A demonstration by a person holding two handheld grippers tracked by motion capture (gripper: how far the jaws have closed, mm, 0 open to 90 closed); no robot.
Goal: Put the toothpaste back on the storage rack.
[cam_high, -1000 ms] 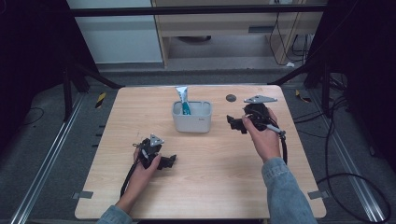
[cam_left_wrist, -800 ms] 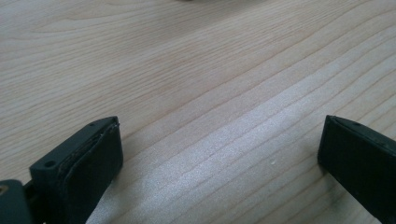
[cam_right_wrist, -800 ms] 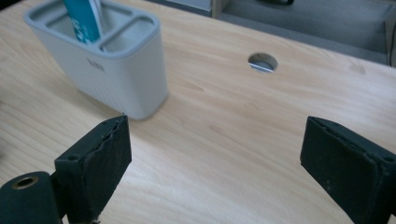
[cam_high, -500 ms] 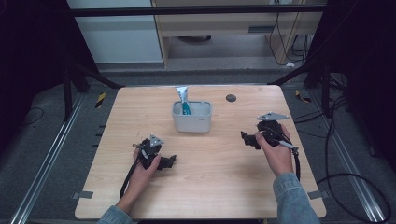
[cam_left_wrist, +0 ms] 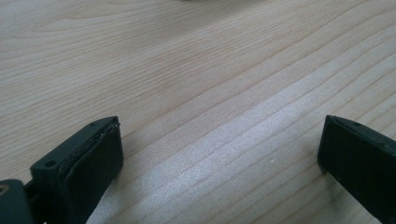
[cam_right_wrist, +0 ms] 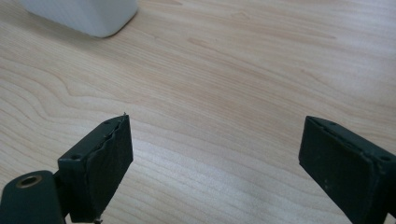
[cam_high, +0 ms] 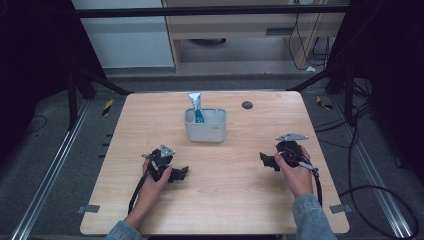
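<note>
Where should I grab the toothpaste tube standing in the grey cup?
Take the toothpaste tube by the flat white end sticking above the grey cup rim, coming from above. Its lower part sits inside the cup walls, so probably only that upper end is free. Close across its thin faces.

The table (cam_high: 230,200) is pale wood with fine, wavy grain lines. The tub (cam_high: 205,131) on it is light grey-white and holds a white tube (cam_high: 196,106) with a teal-blue lower part. A small disc (cam_high: 247,105) near the far edge is dark grey. Both grippers, left (cam_high: 176,174) and right (cam_high: 266,161), are black, each topped by a grey plate. The sleeves are blue denim. The floor is dark grey, with yellow-and-black striped tape.
</note>
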